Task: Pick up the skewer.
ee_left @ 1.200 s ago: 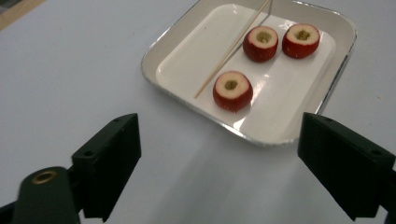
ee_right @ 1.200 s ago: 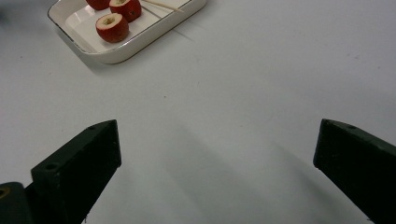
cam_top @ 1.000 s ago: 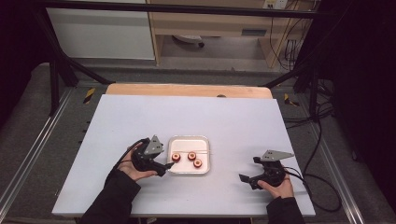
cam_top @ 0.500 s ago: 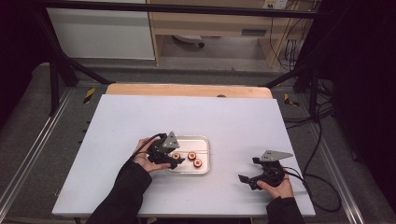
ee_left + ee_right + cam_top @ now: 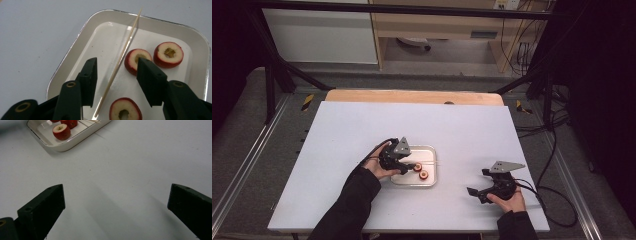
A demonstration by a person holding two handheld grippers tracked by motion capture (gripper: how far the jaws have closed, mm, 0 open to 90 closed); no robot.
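The left tongs (image 5: 116,72) are hanging over the near end of a small white tray (image 5: 75,47) that is sitting on the pale worktop (image 5: 362,125). A thin wooden stick (image 5: 120,60) is lying in the tray, with its far tip leaning on the tray's rim. The stick is running right between the two black jaws, which have just been closing in on it. They are standing half shut now, one on each side of the stick, and there is a gap on both sides, so they are not pinching it yet. Three red fruit rings (image 5: 138,58) with holes in the middle are lying in the tray too. One jaw is hiding part of one ring; it may be touching it, but that is hard to see. The right tongs (image 5: 484,187) are resting low over the bare worktop, well apart from the tray, with their jaws wide and nothing between them.
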